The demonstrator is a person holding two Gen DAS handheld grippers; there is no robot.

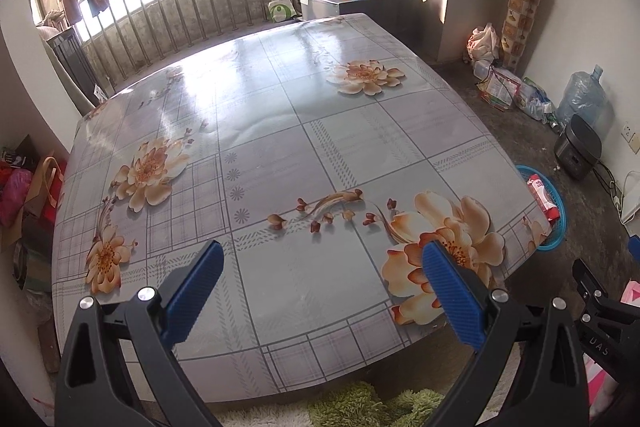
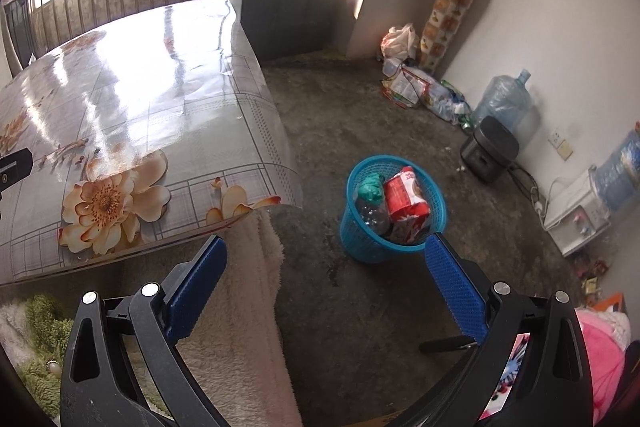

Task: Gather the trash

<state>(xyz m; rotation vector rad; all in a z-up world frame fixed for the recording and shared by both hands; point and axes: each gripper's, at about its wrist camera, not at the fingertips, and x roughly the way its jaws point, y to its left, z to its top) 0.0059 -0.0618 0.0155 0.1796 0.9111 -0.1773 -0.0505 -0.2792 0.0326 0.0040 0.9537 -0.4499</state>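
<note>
Already the trash is gathered in the blue basket (image 2: 394,211) on the floor just beside the table (image 2: 132,99): a red packet (image 2: 406,197), a clear bottle (image 2: 372,215), a green wad (image 2: 370,187); the tabletop shows nothing left. Both the left gripper (image 1: 322,285) and the right gripper (image 2: 326,273) are held wide apart and empty; a last scan is best made before anything is grasped.

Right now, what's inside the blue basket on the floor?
The blue basket holds a red and white wrapper, a crumpled green bag and a clear plastic bottle. Anything beneath those is covered; the basket's bottom can't be seen.
</note>
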